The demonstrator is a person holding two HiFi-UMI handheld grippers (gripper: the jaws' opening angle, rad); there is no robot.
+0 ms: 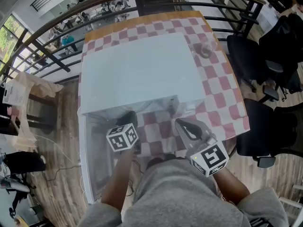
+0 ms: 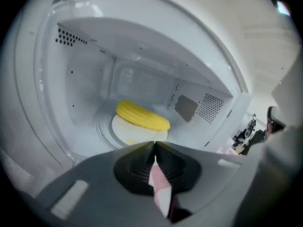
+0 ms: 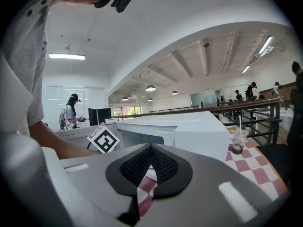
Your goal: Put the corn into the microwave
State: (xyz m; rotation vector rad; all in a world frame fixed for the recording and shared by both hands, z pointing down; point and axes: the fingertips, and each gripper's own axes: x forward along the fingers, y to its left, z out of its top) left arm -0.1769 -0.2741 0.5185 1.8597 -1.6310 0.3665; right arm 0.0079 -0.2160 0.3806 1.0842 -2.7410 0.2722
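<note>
Corn [image 2: 142, 116], one yellow cob, lies on its side on a white plate [image 2: 124, 132] inside the microwave [image 1: 137, 70]. In the left gripper view it sits at about 11 o'clock from the tips of the left claw [image 2: 155, 148]. Nothing touches it.

Left claw: clenched and empty, held at the mouth of the oven cavity, apart from the cob. Right claw [image 3: 150, 149]: clenched and empty, held off the front of the oven, at 5 o'clock from it in the head view.

Handling, as judged: the cob looks stiff and fairly light, with ridged kernels that should give the pads purchase. Being round, it may roll on the plate if nudged at one end. The best hold would be across the middle of its length, at the thickest part. Kernels could bruise under a hard squeeze.

Placement appears done. The door [image 1: 90, 164] stands swung open at 8 o'clock of the oven and looks to be the outstanding item.

Surface: counter [image 1: 222, 93] under a pink-and-white check cloth, flat, with the oven taking up most of it. A clear plastic cup [image 1: 204, 49] stands at 1 o'clock of the oven.

Room: open mezzanine with a railing [image 1: 94, 4] running from 9 to 12 o'clock, a wooden floor [image 1: 61, 126], and black office chairs [image 1: 251, 56] at 3 o'clock. People are visible at a distance beyond the railing.
</note>
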